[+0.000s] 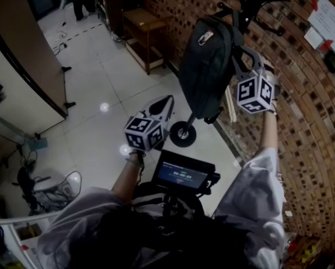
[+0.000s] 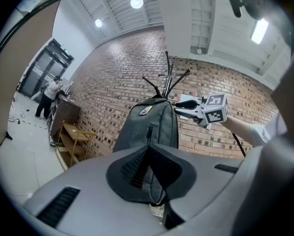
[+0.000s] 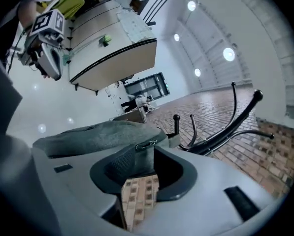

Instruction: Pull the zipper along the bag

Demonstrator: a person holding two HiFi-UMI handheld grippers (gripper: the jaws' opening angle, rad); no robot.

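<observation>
- The red-brown brick wall [image 1: 302,150] runs down the right of the head view, and a glossy white tiled floor [image 1: 100,77] lies to its left.
- The dark grey fabric backpack [image 1: 203,66] hangs upright in front of the wall from a black metal coat stand [image 1: 251,7] with curved hooks, its bottom clear of the floor.
- A low wooden shelf unit [image 1: 145,29] stands against the wall beyond the backpack.
- The left tongs [image 1: 164,104] are held level, near the backpack's lower end but apart from it. Their tips are closed together, with nothing between them.
- The right tongs [image 1: 243,59] are held level at the backpack's upper right side. Their jaws stand wide, and the backpack's edge shows between them in the right gripper view. Whether the pads touch the fabric cannot be told.
- The small metal zip pull [image 3: 146,145] lies flat on that edge, just at the tips of the right tongs.
</observation>
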